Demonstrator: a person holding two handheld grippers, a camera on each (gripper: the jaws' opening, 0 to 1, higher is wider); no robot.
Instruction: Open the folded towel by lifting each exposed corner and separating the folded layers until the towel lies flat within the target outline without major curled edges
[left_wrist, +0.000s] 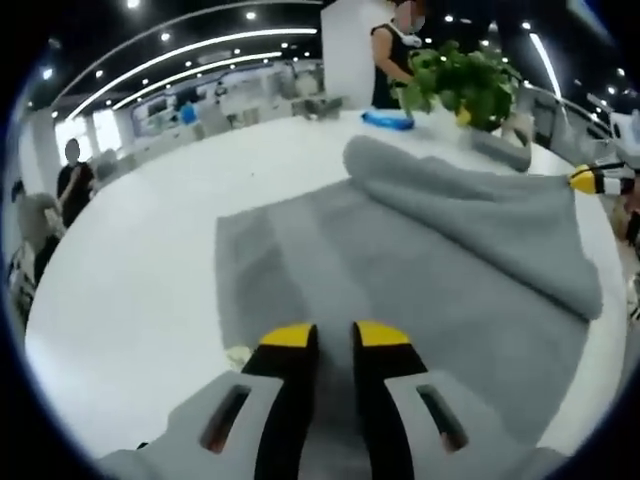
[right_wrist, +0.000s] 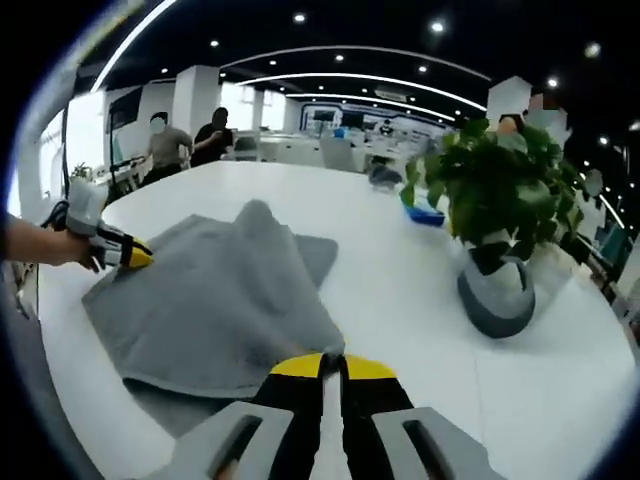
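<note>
A grey towel (left_wrist: 400, 270) lies on the round white table (left_wrist: 130, 300), with one layer folded over in a bulging roll along its far side (left_wrist: 470, 200). My left gripper (left_wrist: 335, 335) has its yellow-tipped jaws closed to a narrow gap over the towel's near edge, with grey cloth between them. In the right gripper view the left gripper (right_wrist: 132, 256), held by a hand, meets the towel's far corner. My right gripper (right_wrist: 332, 366) is shut at the edge of the folded layer (right_wrist: 250, 300). The left gripper view has the right gripper's yellow tip (left_wrist: 588, 180) at that layer's corner.
A potted plant (right_wrist: 495, 200) in a grey pot stands on the table right of the towel, with a blue object (right_wrist: 428, 216) behind it. People stand around the table's far sides. Bare white table lies left of the towel in the left gripper view.
</note>
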